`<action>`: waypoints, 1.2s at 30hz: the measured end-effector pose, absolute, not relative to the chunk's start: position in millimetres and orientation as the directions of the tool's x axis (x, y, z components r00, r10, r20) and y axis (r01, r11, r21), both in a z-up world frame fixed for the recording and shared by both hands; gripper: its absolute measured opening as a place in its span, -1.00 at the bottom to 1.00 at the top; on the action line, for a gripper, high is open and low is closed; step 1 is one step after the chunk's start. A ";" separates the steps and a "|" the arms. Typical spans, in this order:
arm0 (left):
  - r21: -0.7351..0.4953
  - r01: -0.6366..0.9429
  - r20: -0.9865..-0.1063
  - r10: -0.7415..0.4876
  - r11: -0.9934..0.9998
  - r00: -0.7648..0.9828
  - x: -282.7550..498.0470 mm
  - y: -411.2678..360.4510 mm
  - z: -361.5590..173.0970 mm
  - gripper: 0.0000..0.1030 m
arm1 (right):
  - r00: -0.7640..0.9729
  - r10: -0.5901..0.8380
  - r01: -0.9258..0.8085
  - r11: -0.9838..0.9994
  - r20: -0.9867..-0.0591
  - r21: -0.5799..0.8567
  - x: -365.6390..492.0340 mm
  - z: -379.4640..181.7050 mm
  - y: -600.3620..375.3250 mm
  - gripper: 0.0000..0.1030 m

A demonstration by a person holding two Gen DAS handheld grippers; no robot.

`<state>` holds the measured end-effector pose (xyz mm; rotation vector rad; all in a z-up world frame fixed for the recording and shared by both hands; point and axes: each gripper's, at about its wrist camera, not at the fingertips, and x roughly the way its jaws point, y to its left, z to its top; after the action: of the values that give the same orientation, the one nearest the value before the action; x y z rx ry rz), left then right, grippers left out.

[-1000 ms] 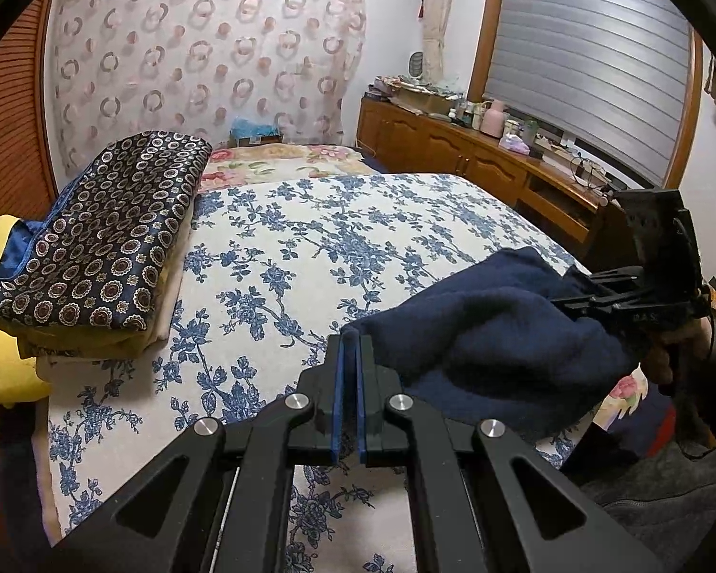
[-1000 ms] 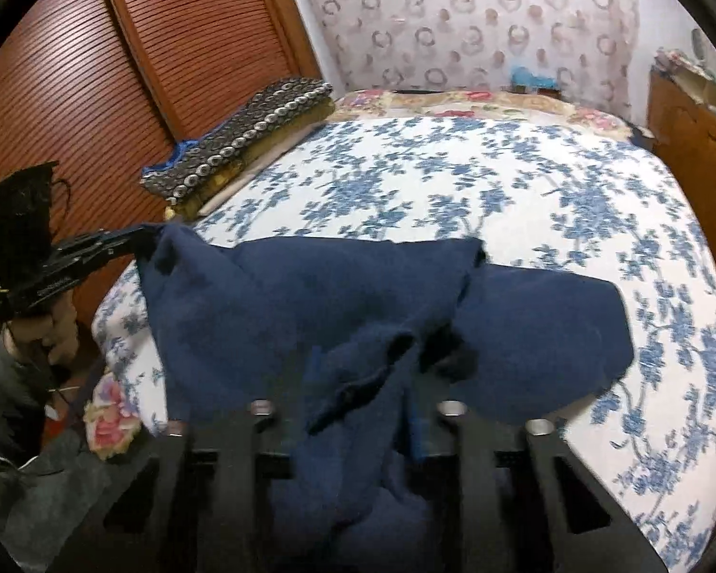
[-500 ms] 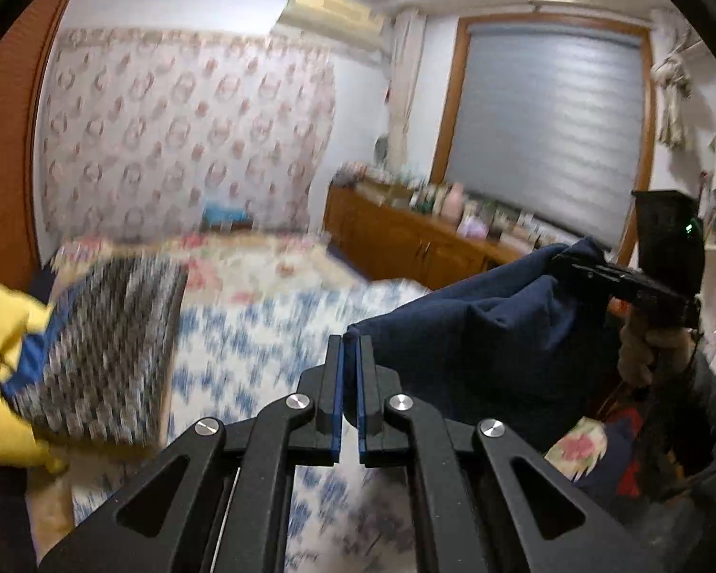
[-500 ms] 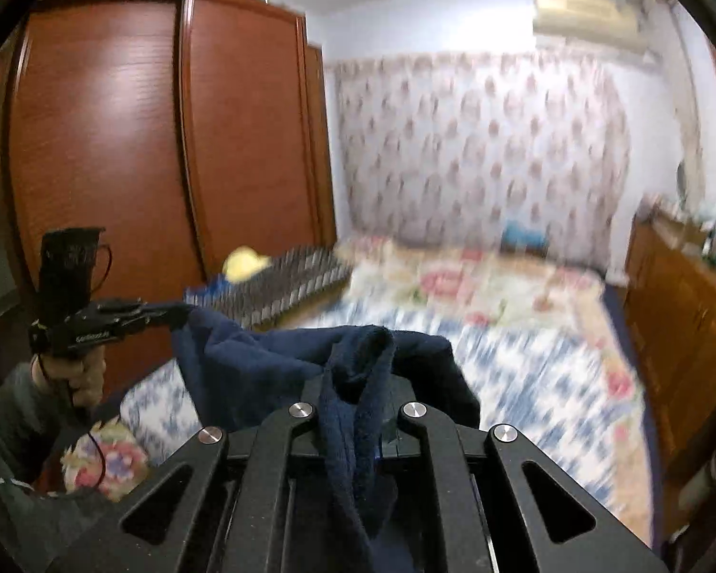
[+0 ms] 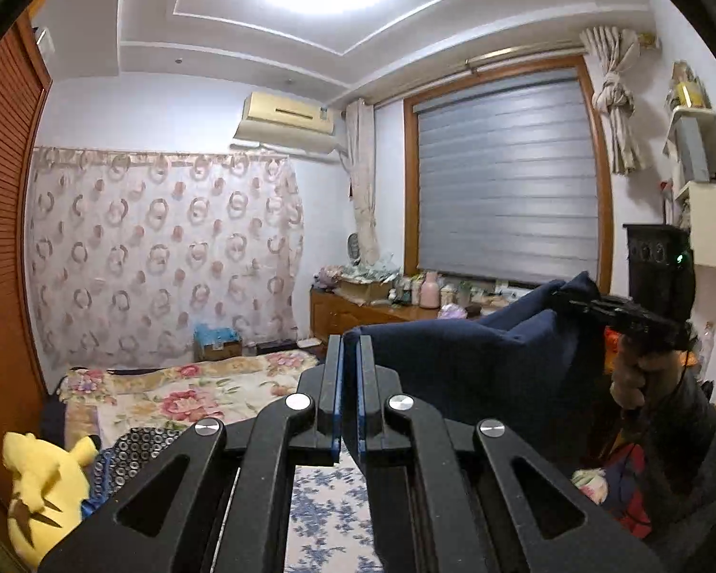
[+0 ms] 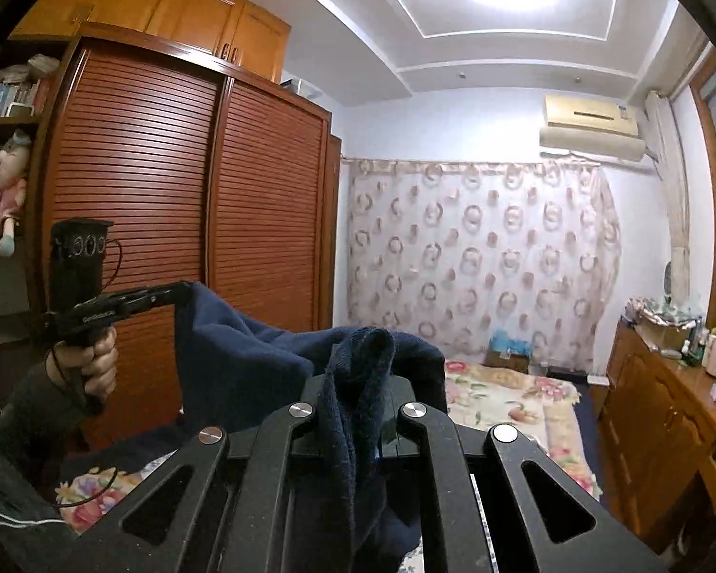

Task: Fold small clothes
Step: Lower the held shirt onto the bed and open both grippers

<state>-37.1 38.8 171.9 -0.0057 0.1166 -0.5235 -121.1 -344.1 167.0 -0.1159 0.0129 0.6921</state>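
Garment [image 5: 458, 363]: plain navy blue. Bedspread [image 5: 324, 515]: white with blue flower print; blanket [image 5: 186, 391] cream with pink roses. Curtain [image 5: 157, 248]: pale, ringed circles; plush toy [image 5: 43, 482] yellow; wardrobe [image 6: 176, 219] reddish-brown slats.

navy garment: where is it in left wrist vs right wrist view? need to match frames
Left wrist: navy garment sits right of centre, stretched from the left gripper to the right gripper at far right.
Right wrist: it sits centre-left, bunched in the right gripper and running to the left gripper at left.
Shared landmark: air conditioner.
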 end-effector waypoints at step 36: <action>-0.131 0.374 -0.646 -0.365 0.918 0.670 165.3 3.2 -62.1 0.36 | 0.688 0.372 -0.495 0.869 -0.623 -0.028 180.3 4.7 -264.3 0.11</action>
<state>165.3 3.2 -62.1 0.0134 0.7256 -0.4167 180.3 -264.3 4.7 -0.2000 0.6503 0.4886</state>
